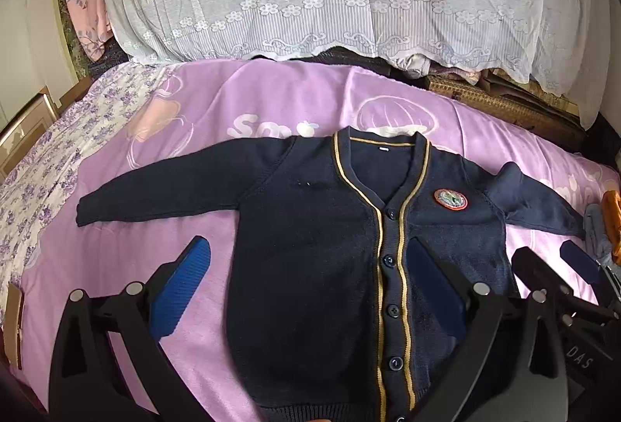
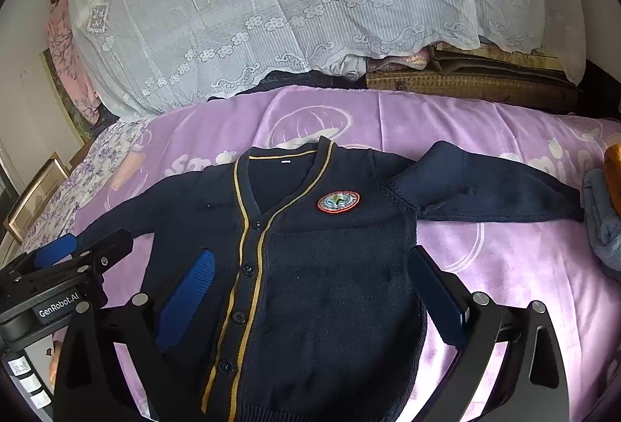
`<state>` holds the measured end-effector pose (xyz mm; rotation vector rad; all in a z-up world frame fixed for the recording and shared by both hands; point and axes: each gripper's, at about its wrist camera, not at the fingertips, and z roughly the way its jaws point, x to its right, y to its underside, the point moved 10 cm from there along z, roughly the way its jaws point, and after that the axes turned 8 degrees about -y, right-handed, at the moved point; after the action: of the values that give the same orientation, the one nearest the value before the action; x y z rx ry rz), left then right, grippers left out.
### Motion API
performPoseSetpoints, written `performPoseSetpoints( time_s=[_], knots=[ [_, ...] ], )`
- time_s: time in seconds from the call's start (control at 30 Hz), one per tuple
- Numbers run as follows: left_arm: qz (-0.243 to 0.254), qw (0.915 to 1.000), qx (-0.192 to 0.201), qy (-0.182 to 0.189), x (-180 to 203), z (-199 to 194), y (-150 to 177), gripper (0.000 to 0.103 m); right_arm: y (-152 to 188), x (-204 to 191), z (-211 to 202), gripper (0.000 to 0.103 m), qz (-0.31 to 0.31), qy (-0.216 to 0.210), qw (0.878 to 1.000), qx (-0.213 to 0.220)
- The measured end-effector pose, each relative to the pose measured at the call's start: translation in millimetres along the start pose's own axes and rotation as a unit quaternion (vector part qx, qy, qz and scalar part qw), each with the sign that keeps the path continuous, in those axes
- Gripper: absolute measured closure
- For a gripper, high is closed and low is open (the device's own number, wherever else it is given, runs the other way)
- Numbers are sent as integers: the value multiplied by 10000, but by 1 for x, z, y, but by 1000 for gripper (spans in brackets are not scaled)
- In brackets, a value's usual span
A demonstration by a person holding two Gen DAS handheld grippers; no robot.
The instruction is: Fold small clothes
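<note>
cardigan laid flat, both grippers wide and empty – handling notes

the navy cardigan (image 1: 310, 247) lies face up and buttoned on the purple blanket (image 1: 116, 266), collar toward 12 o'clock, hem toward 6. in the left wrist view its left-hand sleeve (image 1: 163, 189) stretches out flat toward 9 o'clock. the other sleeve (image 2: 485, 189), toward 3 o'clock in the right wrist view, is rumpled and partly doubled on itself. the round badge (image 2: 338, 202) sits on the chest just right of the gold-trimmed placket (image 2: 248, 266).

your left gripper (image 1: 310, 290) hovers over the lower body with its jaws wide, nothing between the pads. your right gripper (image 2: 310, 290) is likewise wide and empty, angled down at the lower front; whether either pad touches the knit cannot be told.

handling, as a judgement: a soft, light knit – limp, no stiffness, likely to sag and stretch if you lift it by one point. it should grip well on ribbed pads, not slippery, but the fleecy blanket may drag on it. take hold at firmer spots: the sleeve cuff, the shoulder seam, or the ribbed hem. avoid pinching the buttons. smooth the 3 o'clock sleeve before folding it in. a grey cloth (image 2: 601, 224) lies near that cuff at 3 o'clock; keep clear of it.
</note>
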<state>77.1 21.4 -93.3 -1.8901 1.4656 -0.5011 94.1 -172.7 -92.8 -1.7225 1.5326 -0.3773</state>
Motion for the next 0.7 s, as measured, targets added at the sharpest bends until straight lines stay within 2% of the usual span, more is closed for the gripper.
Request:
performPoseSetpoints(
  time_s=[0.2,0.7],
  knots=[
    [32,9999,99,-16,0,-5,0,4,-1,-3,-2,3,-37,-21,10000,14],
    [87,9999,62,-8,4,-3,2,4,-1,-5,-5,3,-46,-32,10000,44]
  ],
)
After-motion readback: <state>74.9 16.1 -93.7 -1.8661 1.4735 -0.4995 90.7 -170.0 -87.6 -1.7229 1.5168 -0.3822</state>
